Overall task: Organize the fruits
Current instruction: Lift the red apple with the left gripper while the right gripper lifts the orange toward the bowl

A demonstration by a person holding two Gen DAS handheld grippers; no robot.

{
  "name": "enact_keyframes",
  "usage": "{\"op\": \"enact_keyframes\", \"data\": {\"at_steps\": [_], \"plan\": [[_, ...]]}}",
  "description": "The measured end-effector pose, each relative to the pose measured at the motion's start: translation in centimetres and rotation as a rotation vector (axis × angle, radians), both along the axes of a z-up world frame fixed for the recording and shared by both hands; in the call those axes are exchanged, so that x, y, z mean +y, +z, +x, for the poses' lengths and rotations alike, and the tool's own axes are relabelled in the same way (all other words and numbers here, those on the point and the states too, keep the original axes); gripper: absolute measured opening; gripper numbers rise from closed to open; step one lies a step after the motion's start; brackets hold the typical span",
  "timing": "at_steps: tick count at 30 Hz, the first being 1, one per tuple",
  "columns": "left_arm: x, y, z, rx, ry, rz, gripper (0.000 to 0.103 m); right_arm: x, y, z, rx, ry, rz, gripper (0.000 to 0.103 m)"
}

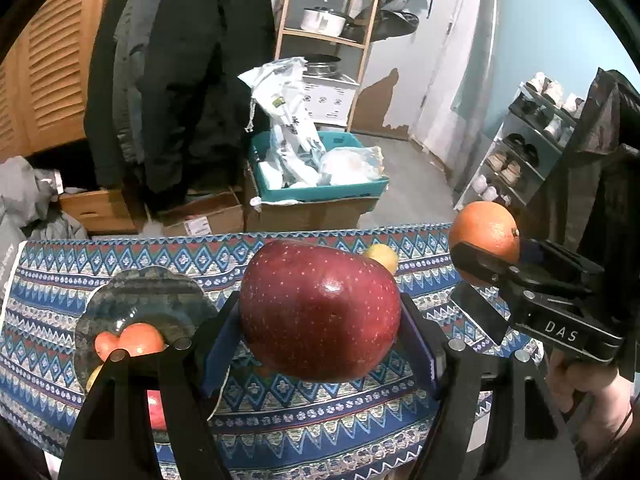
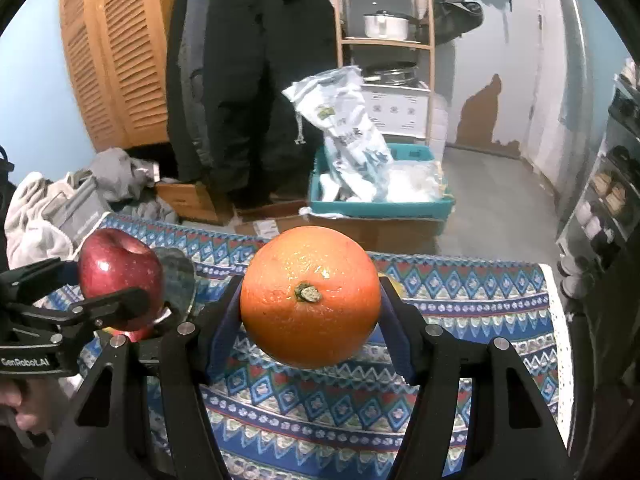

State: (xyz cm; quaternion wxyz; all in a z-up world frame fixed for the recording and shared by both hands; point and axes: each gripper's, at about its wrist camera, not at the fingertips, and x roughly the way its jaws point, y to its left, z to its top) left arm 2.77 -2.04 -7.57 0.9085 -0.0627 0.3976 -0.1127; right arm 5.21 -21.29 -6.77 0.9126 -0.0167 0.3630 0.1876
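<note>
Two fruits are held in the air above the table: one dark red apple (image 1: 320, 312) clamped between the fingers of the left gripper (image 1: 320, 340), and one orange (image 2: 310, 300) clamped between the fingers of the right gripper (image 2: 310, 320), its stem end facing the camera. Each gripper shows in the other's view, so the apple appears at the left of the right wrist view and the orange at the upper right of the left wrist view. Below and to the left of the apple, a dark glass plate (image 1: 160, 292) with a wavy rim lies on the table. On it two orange-red fruits (image 1: 136, 340) sit touching each other, and a red fruit (image 1: 157, 412) and a yellowish one (image 1: 93, 378) peek out behind the left gripper's frame; what they are cannot be told. One small yellow fruit (image 1: 383, 258) lies on the cloth just behind the apple, mostly hidden. The table carries a blue patterned tablecloth (image 1: 320, 408) with zigzag and diamond bands. Beyond it on the floor stands a teal bin (image 1: 320, 192) full of white plastic bags, resting on a cardboard box (image 1: 312, 212). A dark coat (image 1: 192, 80) hangs in front of louvered wooden doors (image 1: 52, 68), a wooden shelf (image 1: 332, 36) holds one metal pot (image 1: 324, 20), and a shoe rack (image 1: 520, 152) stands at the right.
</note>
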Motion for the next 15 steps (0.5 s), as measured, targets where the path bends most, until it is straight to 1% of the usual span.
{"op": "enact_keyframes", "data": {"at_steps": [15], "plan": [[4.8,-1.8,0.0,0.041,0.082,-0.016,0.075,4.9,-0.8,1.3,0.04,0.069,0.011,0.064]]}}
